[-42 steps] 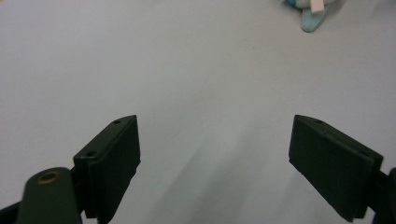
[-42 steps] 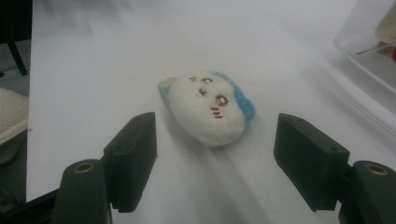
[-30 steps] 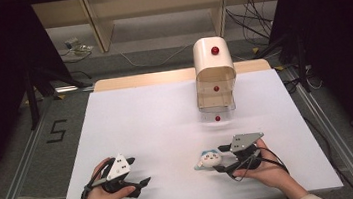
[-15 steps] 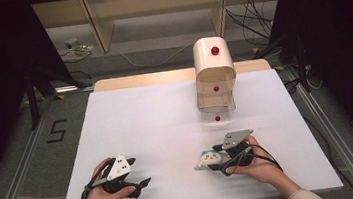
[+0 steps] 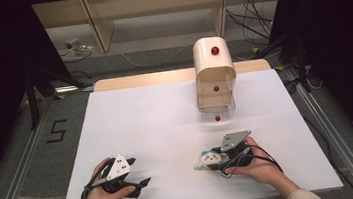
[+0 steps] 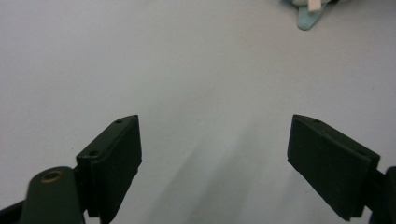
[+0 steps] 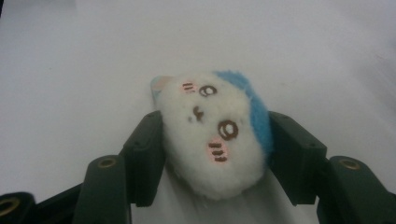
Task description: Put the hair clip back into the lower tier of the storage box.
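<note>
the right gripper has just been closing and now clamps a small white and blue plush toy between its pads, low on the white worktop at its near right side. the toy seems to rest on the surface, though contact is hard to tell. the left gripper stands wide, nothing between its jaws.

Lighting: even, soft, from overhead; white table brightly lit, surroundings at left and right fell to near black. Shadows: faint, short, beneath the hands; pale diffuse streaks under the jaws in the left gripper view. Glare: none; slight washout at the far table surface in the right gripper view. Focus: high view soft, grainy; plush toy mildly blurred, fur indistinct.
</note>
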### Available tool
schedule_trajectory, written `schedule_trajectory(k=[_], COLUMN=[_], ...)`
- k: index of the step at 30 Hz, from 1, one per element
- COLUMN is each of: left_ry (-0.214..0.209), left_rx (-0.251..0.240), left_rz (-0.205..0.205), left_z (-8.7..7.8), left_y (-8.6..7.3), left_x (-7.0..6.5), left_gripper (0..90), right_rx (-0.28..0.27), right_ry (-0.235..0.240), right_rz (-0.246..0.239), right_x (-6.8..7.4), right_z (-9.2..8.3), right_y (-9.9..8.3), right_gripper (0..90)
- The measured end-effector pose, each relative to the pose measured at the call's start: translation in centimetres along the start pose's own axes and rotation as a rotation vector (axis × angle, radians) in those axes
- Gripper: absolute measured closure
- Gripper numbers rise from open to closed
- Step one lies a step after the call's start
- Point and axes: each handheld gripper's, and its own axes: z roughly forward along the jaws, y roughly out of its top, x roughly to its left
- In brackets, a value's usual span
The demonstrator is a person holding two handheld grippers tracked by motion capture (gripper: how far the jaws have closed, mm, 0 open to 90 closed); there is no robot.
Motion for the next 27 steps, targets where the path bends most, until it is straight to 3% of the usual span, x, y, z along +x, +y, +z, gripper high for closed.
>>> schedule_trajectory(k=[27], left_ry=[0.012], left_rx=[0.005], left_rz=[0.004], left_z=[-0.1], left_y=[-0.1], left_x=[0.2], left_gripper=[18.1], right_rx=[-0.085], right_ry=[-0.07], right_rz=[0.019], right_x=[-0.3], right_z=[-1.9], right_y=[0.6], right_gripper=[42.7])
